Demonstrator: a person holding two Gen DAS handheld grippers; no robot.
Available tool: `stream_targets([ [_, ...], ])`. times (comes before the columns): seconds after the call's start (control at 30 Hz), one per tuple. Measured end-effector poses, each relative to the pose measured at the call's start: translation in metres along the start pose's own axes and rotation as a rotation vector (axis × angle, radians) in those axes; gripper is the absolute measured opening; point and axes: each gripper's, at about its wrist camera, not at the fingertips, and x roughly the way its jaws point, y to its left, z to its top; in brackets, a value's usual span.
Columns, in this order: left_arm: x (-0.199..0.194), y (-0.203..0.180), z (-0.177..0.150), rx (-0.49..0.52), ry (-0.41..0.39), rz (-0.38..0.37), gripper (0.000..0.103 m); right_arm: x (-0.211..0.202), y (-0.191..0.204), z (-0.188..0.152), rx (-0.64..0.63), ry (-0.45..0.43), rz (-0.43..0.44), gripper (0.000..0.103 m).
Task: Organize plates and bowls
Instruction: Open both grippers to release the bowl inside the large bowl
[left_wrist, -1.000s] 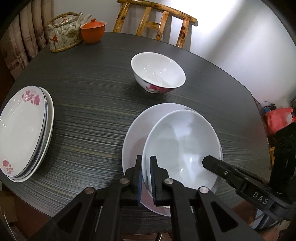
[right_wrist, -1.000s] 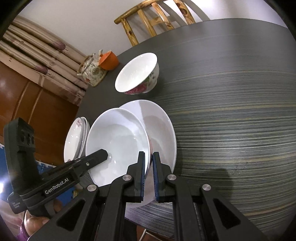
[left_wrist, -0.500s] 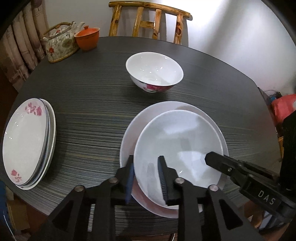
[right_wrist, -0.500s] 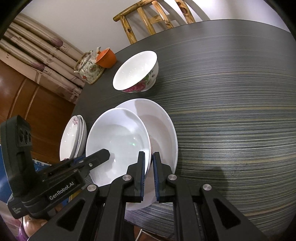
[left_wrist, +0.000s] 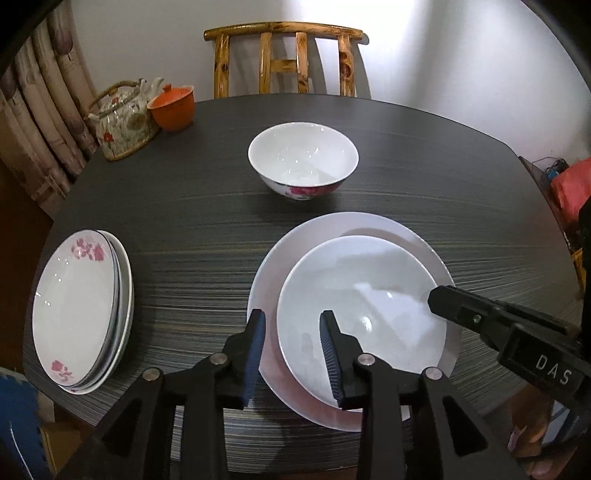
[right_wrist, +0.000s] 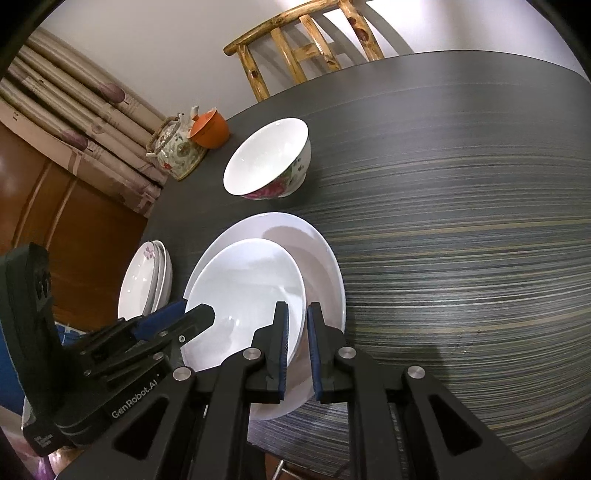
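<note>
Opening its jaws around the near rim of the plain white glazed bowl (left_wrist: 364, 314), our left claw (left_wrist: 291, 334) no longer presses it: one blue pad sits outside the rim, the other inside, both clear of the glaze. Our right claw (right_wrist: 294, 334) is clenched on the opposite edge of that same bowl, pads pinching the thin wall. The bowl sits on the large white round plate (left_wrist: 321, 236) on the dark striped bench (left_wrist: 207, 221). Beyond stands a white bowl with a red flower print (left_wrist: 303, 160); a stack of flowered white plates (left_wrist: 83, 314) lies at the bench's left edge.

We judge this crockery stiff, fairly heavy, slick and chip-prone. The rim is the only handhold; a bite well down over the lip and a level carry should keep it from slipping.
</note>
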Motion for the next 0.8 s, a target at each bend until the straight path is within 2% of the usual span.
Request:
stream_targets([
  [0.13,-0.005,-0.001,-0.001,0.007,-0.012,0.004,0.031,-0.006,-0.001,0.0,0.007,-0.019,0.002,0.017],
  [0.53,-0.011,-0.006,-0.006,0.035,-0.021,0.016,0.031,-0.021,-0.015,-0.007,0.059,-0.061,0.033,0.018],
  [0.67,-0.012,-0.006,-0.01,0.037,-0.018,0.02,0.031,-0.028,-0.028,-0.012,0.092,-0.077,0.029,0.027],
  [0.8,-0.014,-0.003,-0.012,0.021,-0.013,0.011,0.039,-0.034,-0.043,-0.017,0.131,-0.09,0.018,0.03],
])
